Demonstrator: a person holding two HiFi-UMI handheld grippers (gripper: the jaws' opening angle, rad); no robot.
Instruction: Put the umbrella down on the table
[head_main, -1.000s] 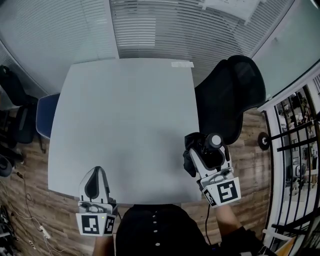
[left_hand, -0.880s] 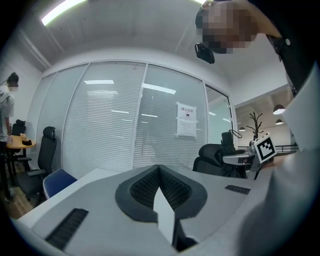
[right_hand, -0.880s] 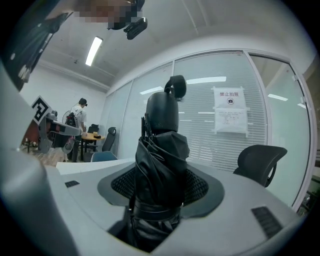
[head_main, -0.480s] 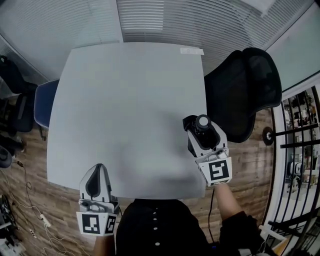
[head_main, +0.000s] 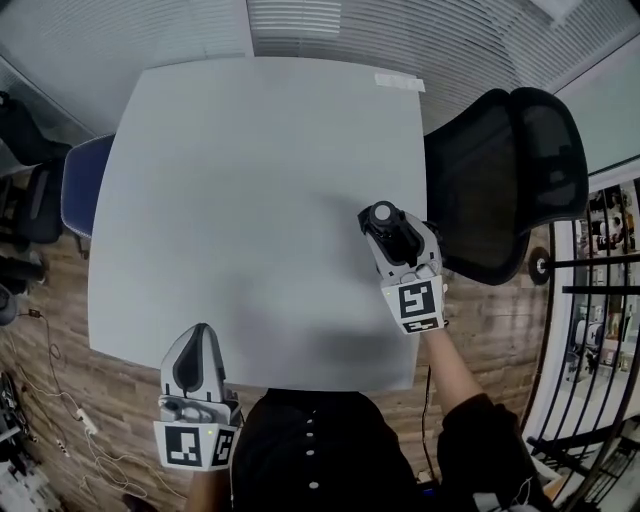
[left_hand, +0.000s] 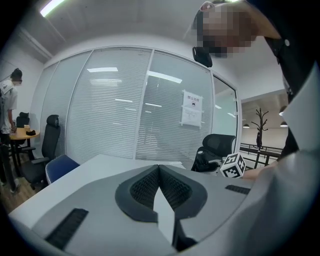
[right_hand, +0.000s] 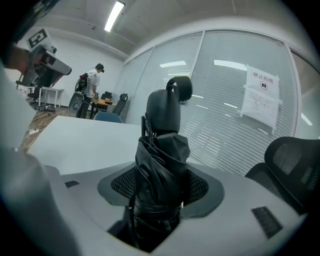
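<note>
We saw the folded black fabric umbrella (right_hand: 161, 165) clamped between the 2 jaws of the right gripper (head_main: 392, 238), its rounded handle jutting past their tips over the pale grey square table (head_main: 250, 180). The left gripper (left_hand: 159, 175), well to its left, had its jaws pressed together on nothing. A black mesh office chair (head_main: 510, 170) stood just right of the right gripper.

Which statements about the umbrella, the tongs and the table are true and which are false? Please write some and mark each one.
1. The right tongs are shut on the folded umbrella. True.
2. The left tongs hold a cup. False: they are shut, with nothing between them.
3. The umbrella lies flat on the table. False: the right tongs hold it and it is not laid down.
4. In the head view, a black chair stands right of the table. True.
</note>
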